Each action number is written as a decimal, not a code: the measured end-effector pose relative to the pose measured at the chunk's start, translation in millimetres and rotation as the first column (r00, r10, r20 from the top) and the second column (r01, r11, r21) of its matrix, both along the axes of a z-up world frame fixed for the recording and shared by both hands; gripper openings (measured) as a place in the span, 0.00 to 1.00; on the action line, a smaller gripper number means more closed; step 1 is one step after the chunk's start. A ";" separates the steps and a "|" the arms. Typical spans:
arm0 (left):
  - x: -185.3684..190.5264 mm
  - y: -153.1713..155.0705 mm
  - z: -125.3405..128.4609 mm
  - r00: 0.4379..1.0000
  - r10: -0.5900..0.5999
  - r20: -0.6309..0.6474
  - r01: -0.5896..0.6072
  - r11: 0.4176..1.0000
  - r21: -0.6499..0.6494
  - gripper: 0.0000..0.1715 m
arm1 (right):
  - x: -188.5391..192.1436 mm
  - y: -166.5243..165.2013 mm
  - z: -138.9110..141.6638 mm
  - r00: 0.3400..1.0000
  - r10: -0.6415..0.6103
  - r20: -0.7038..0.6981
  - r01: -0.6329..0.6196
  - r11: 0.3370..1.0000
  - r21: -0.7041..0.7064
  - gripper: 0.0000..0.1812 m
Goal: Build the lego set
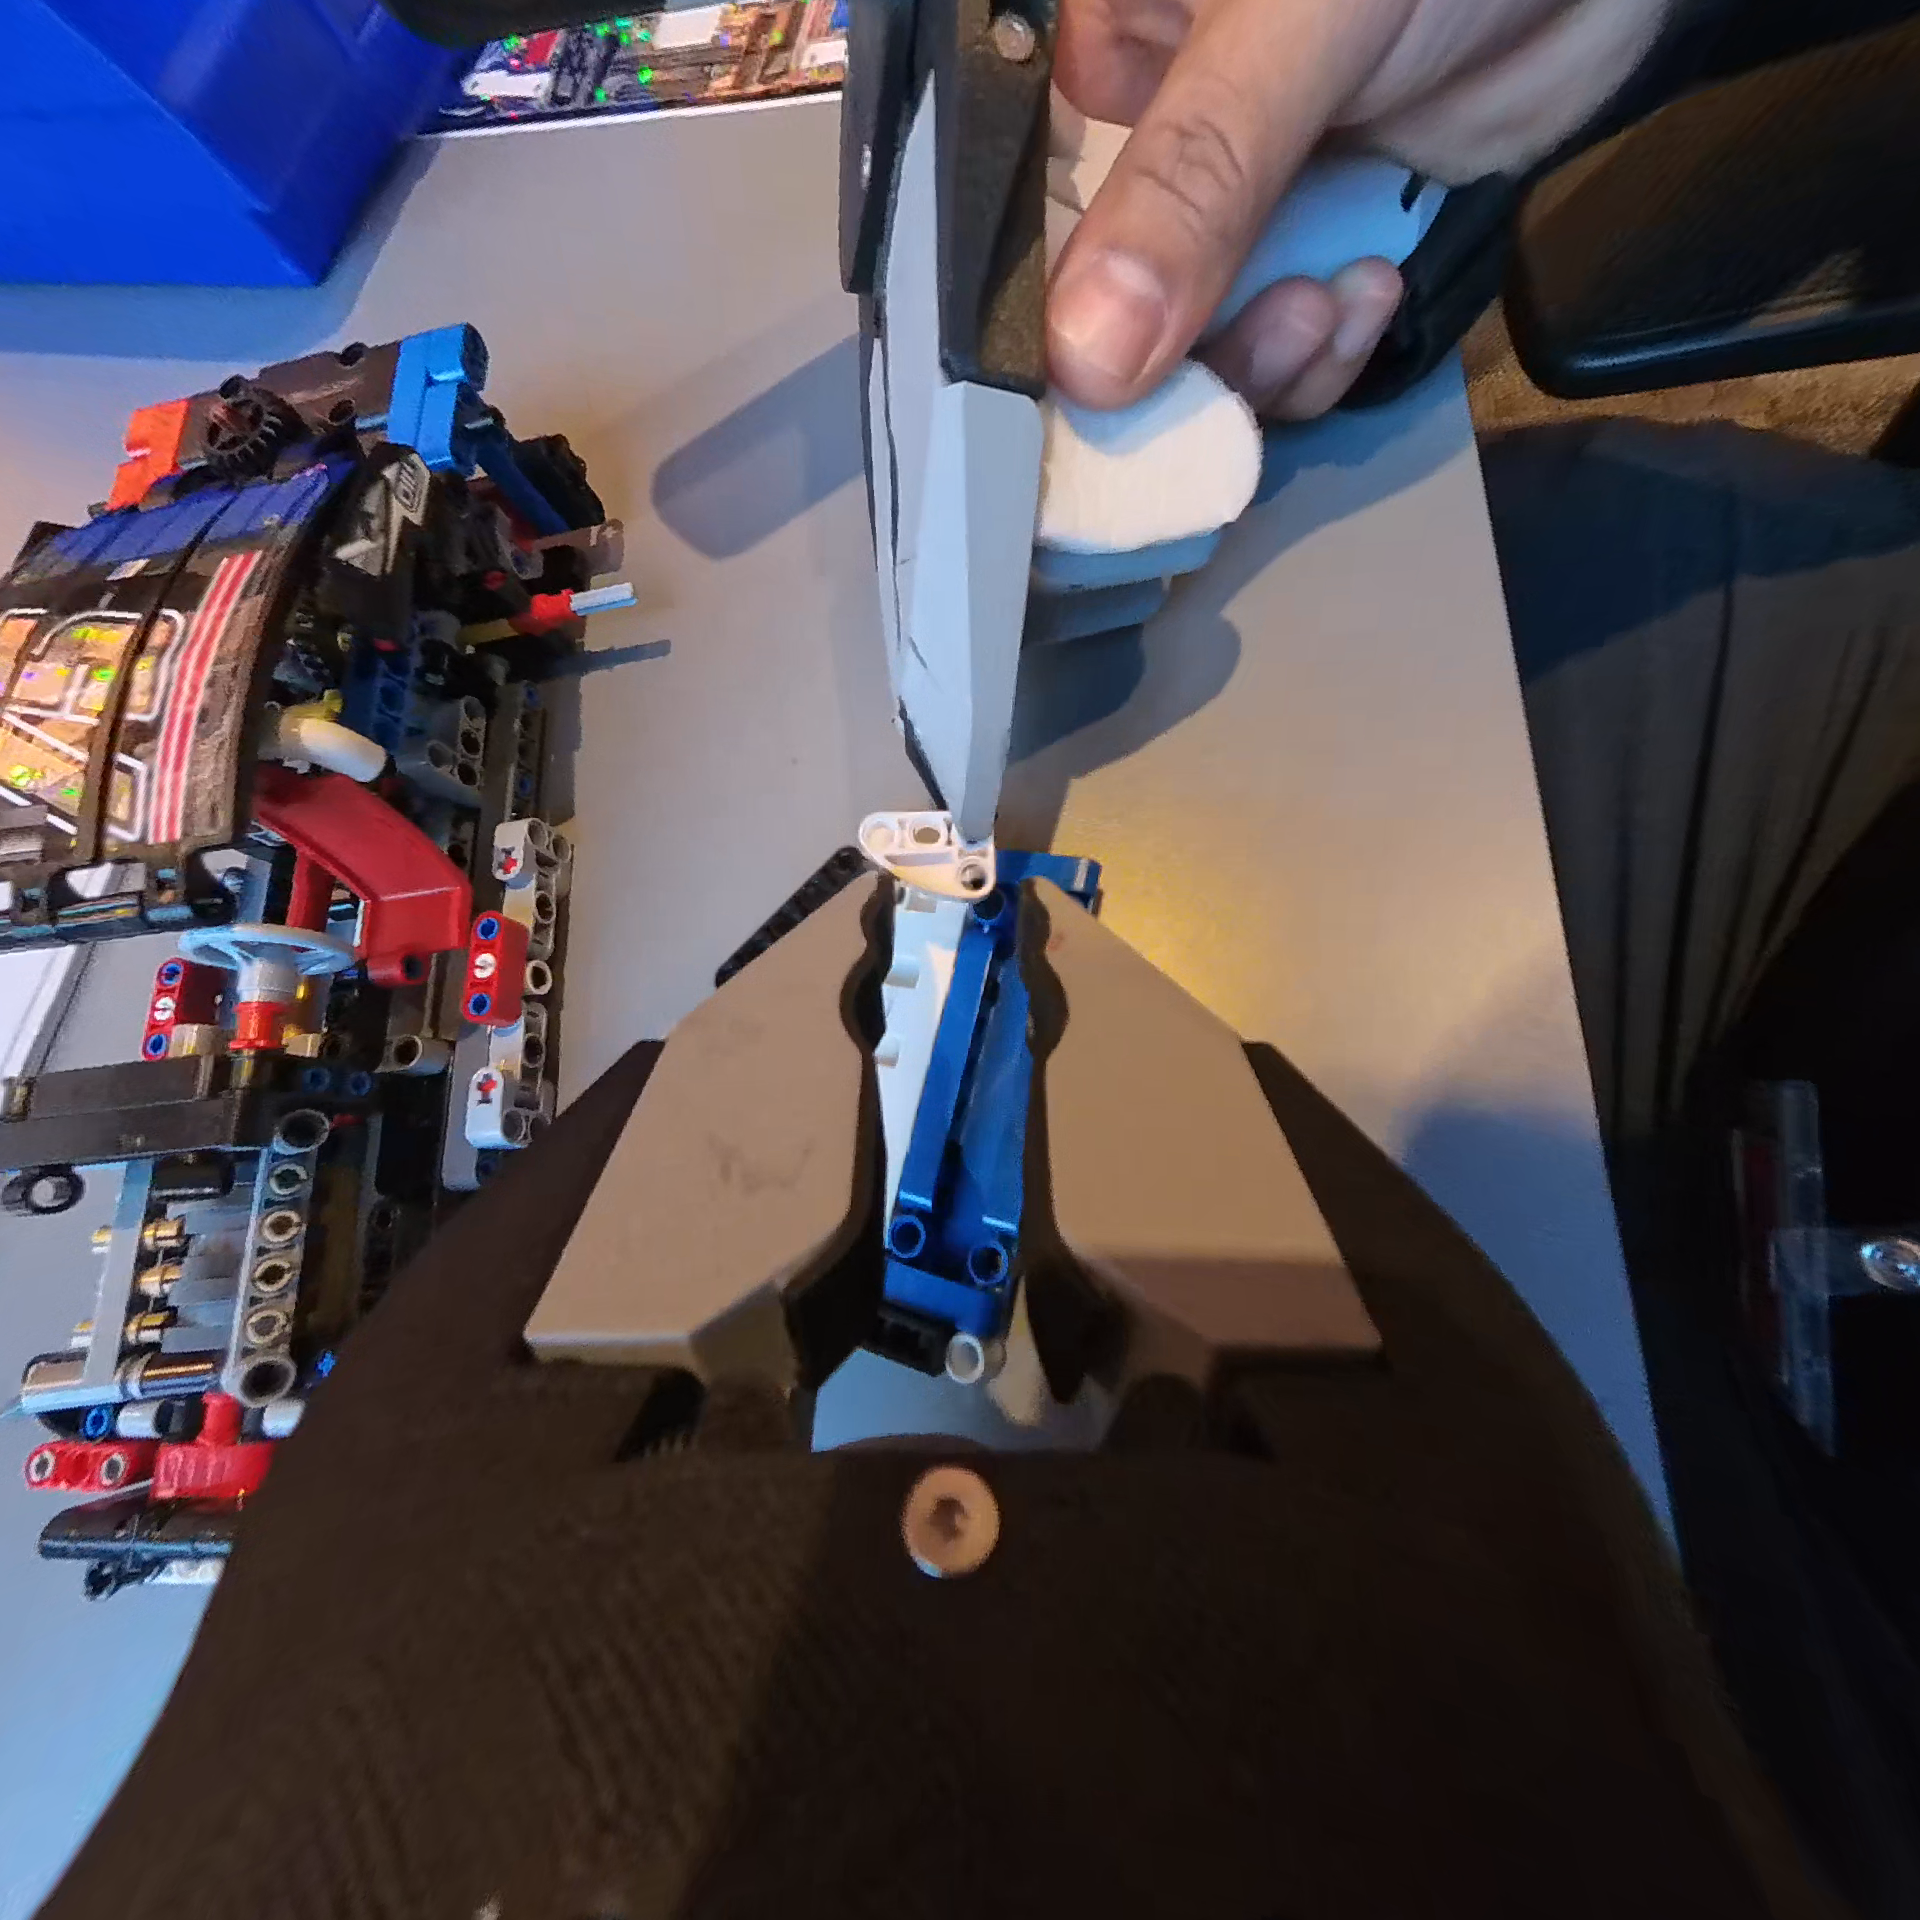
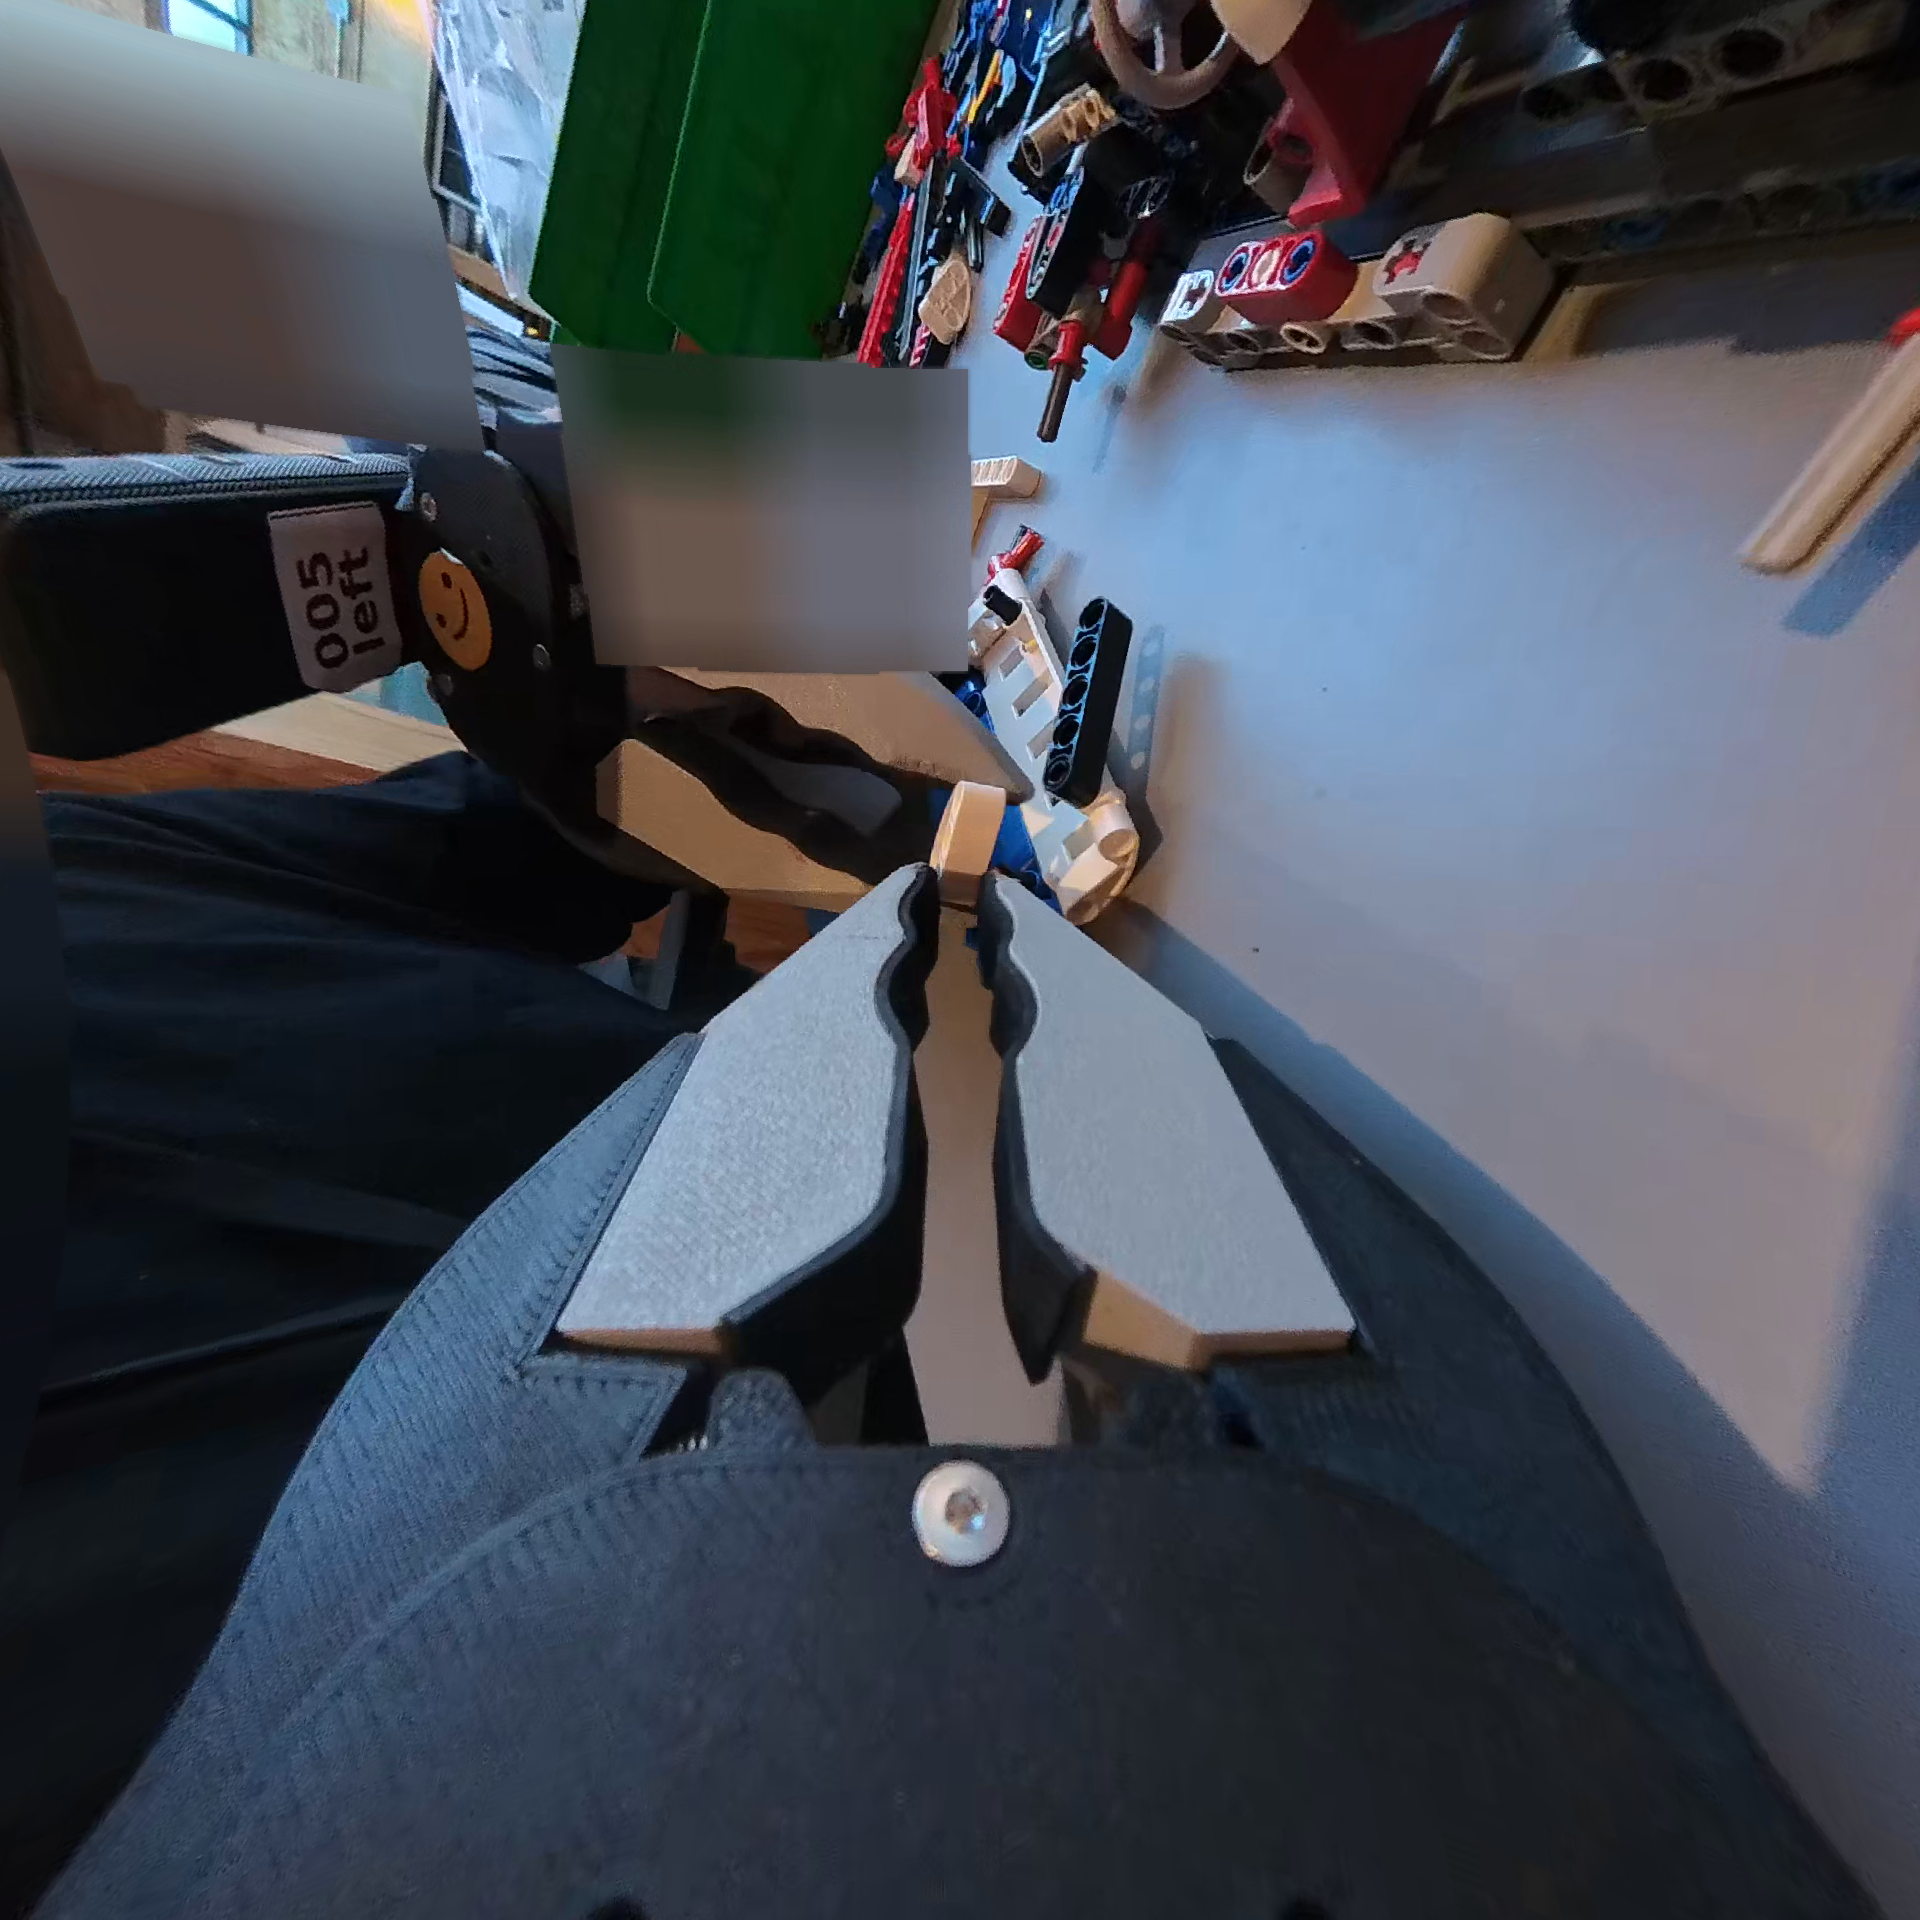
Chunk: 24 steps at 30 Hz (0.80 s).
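Note:
My left gripper (image 1: 951, 883) is shut on a blue, white and black lego sub-assembly (image 1: 956, 1091), held above the grey table. My right gripper (image 1: 971, 821) comes down from above, shut on a small white connector piece (image 1: 914, 847) that touches the sub-assembly's far end. In the right wrist view my right gripper (image 2: 956, 883) pinches this white piece (image 2: 968, 826) at its tips. The left gripper's fingers (image 2: 717, 821) reach in from the left with the sub-assembly (image 2: 1086, 707). Whether the piece is pushed into place is hidden.
A large, partly built lego car (image 1: 281, 831) stands on the table at left. A blue bin (image 1: 187, 135) and a green bin (image 2: 727, 177) sit at the back, with loose parts (image 2: 987, 239) nearby. The table edge (image 1: 1538, 831) runs close on the right. A person's hand (image 1: 1195, 208) holds the right gripper. The tips of both grippers are at nearly the same place.

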<state>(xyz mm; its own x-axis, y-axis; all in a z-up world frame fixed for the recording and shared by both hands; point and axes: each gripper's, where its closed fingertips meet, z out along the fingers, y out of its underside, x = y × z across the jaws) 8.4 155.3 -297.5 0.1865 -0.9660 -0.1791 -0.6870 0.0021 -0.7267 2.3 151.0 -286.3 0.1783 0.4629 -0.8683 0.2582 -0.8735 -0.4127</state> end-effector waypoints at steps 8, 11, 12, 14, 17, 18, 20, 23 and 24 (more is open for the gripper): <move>-1.0 -1.7 3.4 1.000 -0.026 -0.015 0.026 0.999 -0.022 0.09 | -1.8 -4.9 2.6 1.000 0.015 -0.022 -0.015 1.000 -0.009 0.03; -1.4 -6.5 2.3 0.996 -0.084 -0.043 0.082 0.995 -0.050 0.09 | -1.8 -9.6 1.0 0.999 0.048 -0.008 -0.048 0.999 -0.016 0.03; -1.9 -6.8 1.4 0.994 -0.097 -0.060 0.094 0.995 -0.044 0.09 | -2.0 -10.1 0.1 0.999 0.051 0.000 -0.051 0.999 -0.011 0.03; -2.6 -6.4 0.2 0.989 -0.119 -0.090 0.118 0.993 -0.014 0.08 | -2.2 -10.0 -1.5 0.999 0.051 0.017 -0.051 0.999 0.010 0.03; -3.4 -4.9 -1.2 0.985 -0.140 -0.100 0.140 0.990 -0.003 0.05 | -0.6 -5.8 -2.8 0.999 0.033 0.040 -0.035 0.998 0.053 0.04; -3.6 -4.5 -1.3 0.985 -0.145 -0.095 0.144 0.989 -0.015 0.03 | 0.7 -3.3 -2.7 0.999 0.023 0.045 -0.026 0.997 0.067 0.05; -2.6 -3.9 0.0 0.986 -0.151 -0.071 0.148 0.988 -0.043 0.02 | 2.1 -1.7 -1.2 0.999 0.018 0.040 -0.022 0.996 0.087 0.05; -2.5 -3.9 -3.4 0.986 -0.149 -0.073 0.143 0.987 -0.077 0.02 | 0.8 0.4 0.0 1.000 0.012 0.028 -0.014 0.996 0.087 0.04; -2.2 -4.7 -4.4 0.986 -0.149 -0.074 0.143 0.987 -0.078 0.02 | 0.6 0.6 1.1 1.000 0.014 0.022 -0.016 0.996 0.087 0.04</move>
<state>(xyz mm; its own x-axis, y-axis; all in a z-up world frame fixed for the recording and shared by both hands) 6.1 150.6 -301.9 0.0308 -0.9927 -0.1169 -0.7385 0.0562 -0.6719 2.9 151.7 -285.2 0.1885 0.5394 -0.8207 0.2808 -0.8304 -0.4812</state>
